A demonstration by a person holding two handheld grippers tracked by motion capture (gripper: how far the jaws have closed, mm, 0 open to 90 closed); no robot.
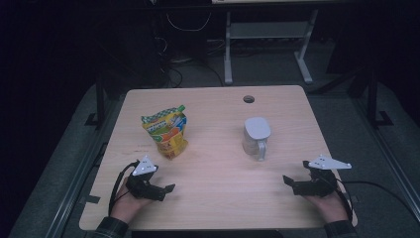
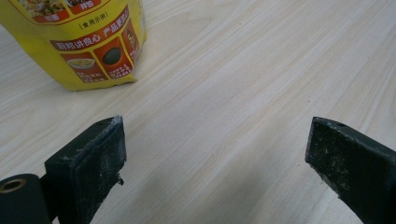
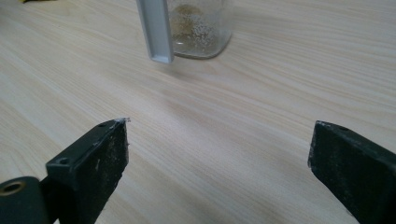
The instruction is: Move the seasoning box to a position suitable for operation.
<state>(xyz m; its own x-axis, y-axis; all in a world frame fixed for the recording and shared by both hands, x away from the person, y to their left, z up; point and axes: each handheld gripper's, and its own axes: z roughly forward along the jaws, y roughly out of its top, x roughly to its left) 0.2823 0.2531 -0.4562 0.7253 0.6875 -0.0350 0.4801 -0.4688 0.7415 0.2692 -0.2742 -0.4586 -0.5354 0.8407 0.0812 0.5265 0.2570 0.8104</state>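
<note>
Yellow pouch (image 1: 165, 134) stands upright ahead of our left gripper (image 1: 166, 190) and the lidded jug (image 1: 257, 138) ahead of our right gripper (image 1: 291, 182), both jaws wide and empty, so a careless sideways nudge could topple either across the bench (image 1: 218, 198).

wooden table (image 1: 218, 178): pouch (image 1: 166, 133), jar (image 1: 256, 138)

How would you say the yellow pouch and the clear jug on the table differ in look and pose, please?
The yellow pouch is opaque, printed and crinkled with a green spout cap; the clear jug is rigid and see-through, with a grey-white lid and handle. The pouch leans, its top tilted; the jug stands upright. The pouch sits ahead of the left tongs, the jug ahead of the right tongs. Both rest untouched on the wooden table.
</note>
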